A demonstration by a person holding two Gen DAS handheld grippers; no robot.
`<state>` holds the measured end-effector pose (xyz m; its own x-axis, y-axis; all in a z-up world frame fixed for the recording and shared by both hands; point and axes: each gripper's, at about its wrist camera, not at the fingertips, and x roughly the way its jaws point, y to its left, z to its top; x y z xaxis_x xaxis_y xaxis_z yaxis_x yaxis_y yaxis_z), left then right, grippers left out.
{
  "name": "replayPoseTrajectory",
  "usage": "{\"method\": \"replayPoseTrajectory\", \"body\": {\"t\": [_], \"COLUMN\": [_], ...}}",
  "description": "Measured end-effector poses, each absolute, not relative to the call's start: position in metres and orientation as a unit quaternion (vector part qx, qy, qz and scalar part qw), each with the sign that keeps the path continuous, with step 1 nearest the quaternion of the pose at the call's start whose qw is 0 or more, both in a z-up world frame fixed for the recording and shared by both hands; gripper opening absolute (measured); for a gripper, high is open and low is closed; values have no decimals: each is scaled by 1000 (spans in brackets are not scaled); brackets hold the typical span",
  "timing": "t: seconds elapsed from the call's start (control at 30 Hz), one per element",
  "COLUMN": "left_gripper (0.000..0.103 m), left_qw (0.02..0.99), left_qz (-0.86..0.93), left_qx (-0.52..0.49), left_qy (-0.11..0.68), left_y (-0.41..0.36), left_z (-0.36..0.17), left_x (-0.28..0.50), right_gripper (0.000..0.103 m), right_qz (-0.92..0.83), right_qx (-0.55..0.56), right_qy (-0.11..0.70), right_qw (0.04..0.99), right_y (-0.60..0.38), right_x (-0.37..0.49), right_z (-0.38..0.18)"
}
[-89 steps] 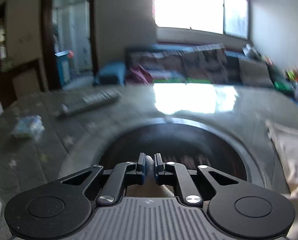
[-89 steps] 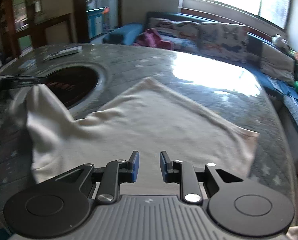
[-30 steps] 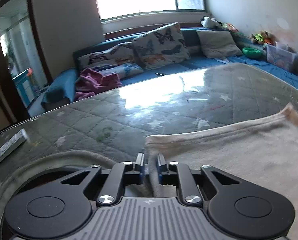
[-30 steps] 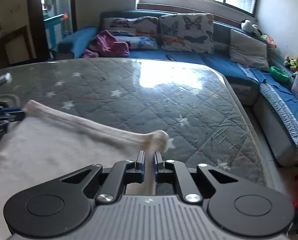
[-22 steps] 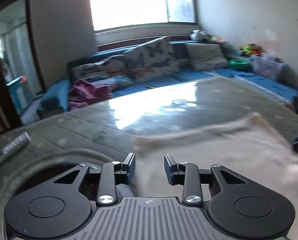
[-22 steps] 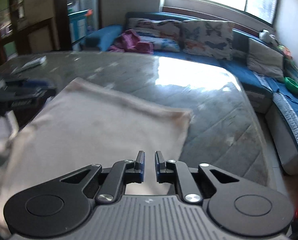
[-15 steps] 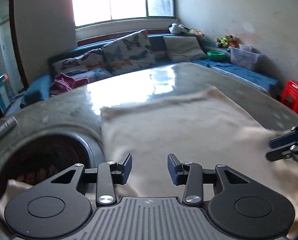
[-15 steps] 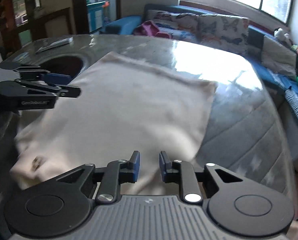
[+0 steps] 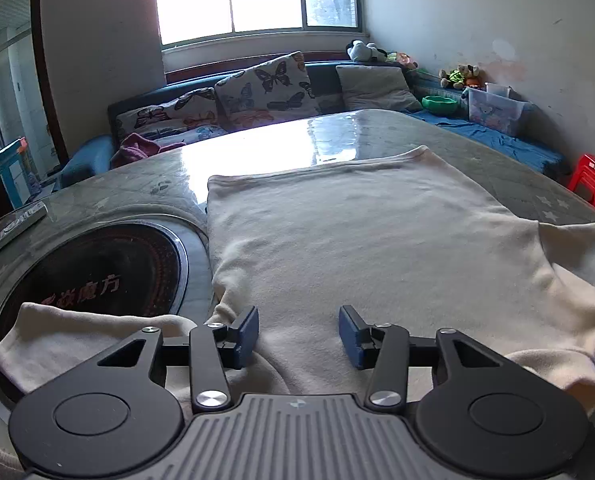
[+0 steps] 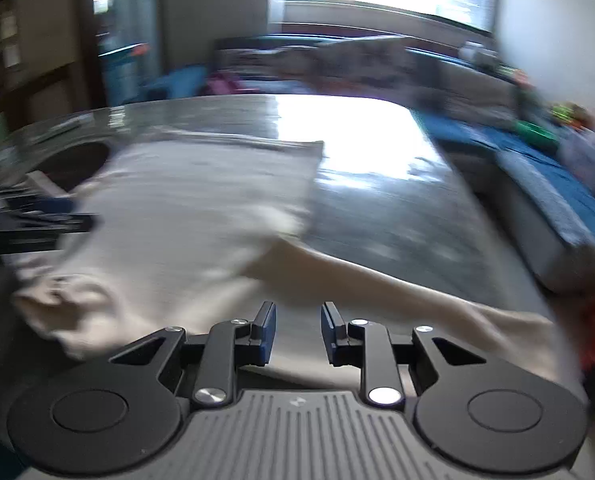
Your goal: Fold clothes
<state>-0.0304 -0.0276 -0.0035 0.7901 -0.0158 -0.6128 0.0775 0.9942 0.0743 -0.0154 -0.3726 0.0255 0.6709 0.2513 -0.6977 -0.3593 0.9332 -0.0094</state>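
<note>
A cream long-sleeved garment [image 9: 357, 232] lies spread flat on the glossy table [image 9: 377, 128], its straight hem at the far side. One sleeve [image 9: 77, 336] drapes over the round dark inset [image 9: 97, 272]. My left gripper [image 9: 298, 326] hovers over the near part of the garment; its jaws are opening and nothing is pinched between them. In the blurred right wrist view the garment [image 10: 201, 208] and its other sleeve [image 10: 397, 292] lie ahead. My right gripper [image 10: 298, 328] is over that sleeve, its jaws opening and holding nothing. The left gripper [image 10: 37, 216] shows at the left edge.
A remote control [image 9: 13, 228] lies at the table's far left. Behind the table runs a blue sofa with butterfly cushions [image 9: 265, 88]. A red stool [image 9: 593, 180] stands off the table's right side. Bare tabletop [image 10: 397, 208] lies right of the garment.
Both grippers were shut on the garment's far hem corners; they let go and drew back to the near side. The garment now lies flat.
</note>
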Motion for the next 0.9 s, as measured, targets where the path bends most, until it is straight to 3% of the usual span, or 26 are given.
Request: {"method": "replayPoseTrajectory", "body": {"t": [0.37, 0.83, 0.9], "left_gripper": [57, 62, 63], "left_qw": [944, 943, 943], "left_qz": [-16, -3, -1], "left_qx": [41, 50, 51], "left_qy": [326, 329, 328], "left_y": [-31, -39, -39], "left_z": [-5, -5, -5], "left_x": [-34, -36, -37], "right_gripper": [24, 23, 11], "right_qz": [-33, -22, -20], "right_qx": [20, 49, 50], "right_qy": [376, 375, 374], "right_qw": [926, 926, 926], "right_y": [-494, -513, -513], "right_x": [-17, -12, -12], "right_z": [13, 5, 6]}}
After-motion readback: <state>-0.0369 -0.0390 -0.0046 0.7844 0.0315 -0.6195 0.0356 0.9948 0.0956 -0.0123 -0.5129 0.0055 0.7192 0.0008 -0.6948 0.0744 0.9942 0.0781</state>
